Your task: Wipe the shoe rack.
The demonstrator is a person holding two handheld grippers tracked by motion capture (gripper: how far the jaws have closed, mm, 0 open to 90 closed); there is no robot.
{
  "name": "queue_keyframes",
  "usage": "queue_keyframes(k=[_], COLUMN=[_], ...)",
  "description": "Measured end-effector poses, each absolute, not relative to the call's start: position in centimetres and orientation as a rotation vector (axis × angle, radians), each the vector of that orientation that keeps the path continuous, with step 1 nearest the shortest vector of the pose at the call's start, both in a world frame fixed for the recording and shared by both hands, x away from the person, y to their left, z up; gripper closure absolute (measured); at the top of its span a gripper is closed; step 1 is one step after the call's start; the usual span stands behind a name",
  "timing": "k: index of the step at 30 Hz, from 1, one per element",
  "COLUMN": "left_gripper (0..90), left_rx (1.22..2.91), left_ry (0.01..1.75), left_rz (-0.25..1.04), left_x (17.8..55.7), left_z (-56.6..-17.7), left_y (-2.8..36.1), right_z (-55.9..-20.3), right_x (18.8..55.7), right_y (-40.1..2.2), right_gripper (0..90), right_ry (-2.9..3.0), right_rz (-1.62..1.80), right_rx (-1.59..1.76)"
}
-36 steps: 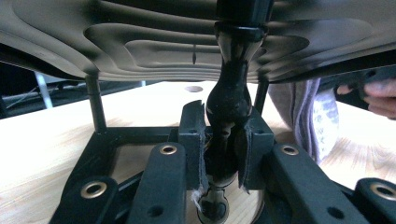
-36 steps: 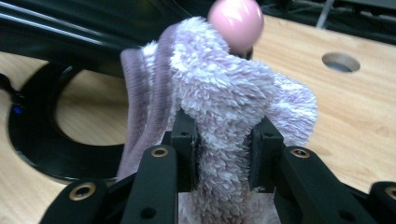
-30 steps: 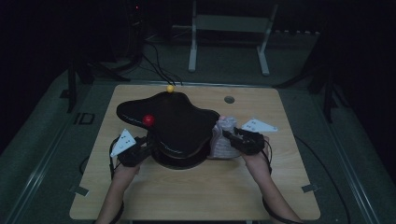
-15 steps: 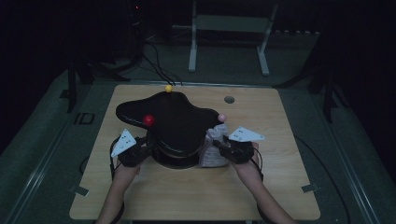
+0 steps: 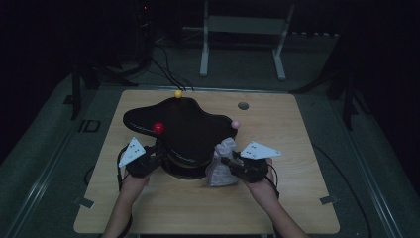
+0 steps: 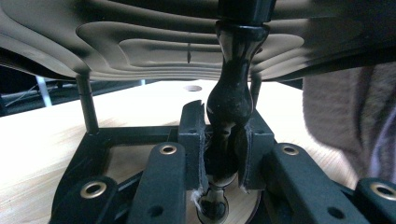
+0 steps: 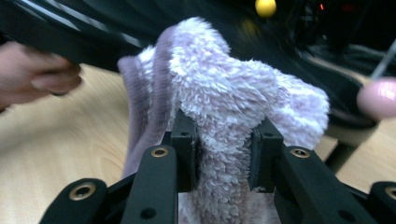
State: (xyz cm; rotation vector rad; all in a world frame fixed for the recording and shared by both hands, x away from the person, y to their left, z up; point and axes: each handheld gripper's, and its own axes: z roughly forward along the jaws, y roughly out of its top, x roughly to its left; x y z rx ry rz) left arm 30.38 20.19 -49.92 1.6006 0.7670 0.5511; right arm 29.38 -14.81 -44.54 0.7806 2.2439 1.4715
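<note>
1. Since the earlier high views, the right hand-held gripper (image 5: 229, 161) has moved leftward across the counter (image 5: 297, 198), carrying the fuzzy lilac cloth (image 5: 221, 166) from beside the stand's right edge to its front right rim. The left hand-held gripper (image 5: 157, 157) has stayed where it was.
2. The right hand-held gripper is clenched on the fuzzy lilac cloth (image 7: 224, 116); in the right gripper view the pile bulges above and between the two black jaws.
3. The left hand-held gripper (image 6: 223, 154) grasps a glossy black turned post (image 6: 231, 102) of the black stand (image 5: 183, 126), jaws pressed on either side of it.
4. The black stand sits near the middle of the counter, with a wavy-edged top plate on thin legs over a round base. A red ball (image 5: 158, 127), a yellow ball (image 5: 178, 93) and a pink ball (image 5: 236, 124) sit at its edges.
5. The counter is a pale wooden board with a round hole (image 5: 242, 105) toward its far right. It rests on a dark grey floor (image 5: 356, 163); cables (image 5: 163, 69) and a white metal frame (image 5: 242, 44) lie beyond it in a very dark room.
6. The person's forearms are cut off by the bottom edge of the high view. The lower part of the cloth is hidden behind the jaws in the right gripper view, and a blurred hand (image 7: 42, 70) shows at the left there.
</note>
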Motion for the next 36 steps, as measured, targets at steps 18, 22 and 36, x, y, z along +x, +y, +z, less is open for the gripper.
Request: queue_keyframes(k=[18, 22, 36], left_gripper=[74.8, 74.7, 74.7], left_rx=[1.609, 1.599, 1.607], left_ry=[0.765, 0.766, 0.762], left_rz=[0.549, 0.545, 0.541], left_x=[30.3, 30.4, 30.4], left_z=[-49.9, -49.9, -49.9], left_y=[20.1, 20.2, 20.1], right_z=[-41.4, -41.1, -37.2], right_x=[24.0, 23.5, 25.8], right_y=[-11.7, -11.4, -5.7], right_gripper=[68.5, 68.3, 57.1], right_ry=[2.22, 2.23, 2.27], right_rz=[1.559, 1.548, 1.614], right_rx=[0.494, 0.466, 0.364])
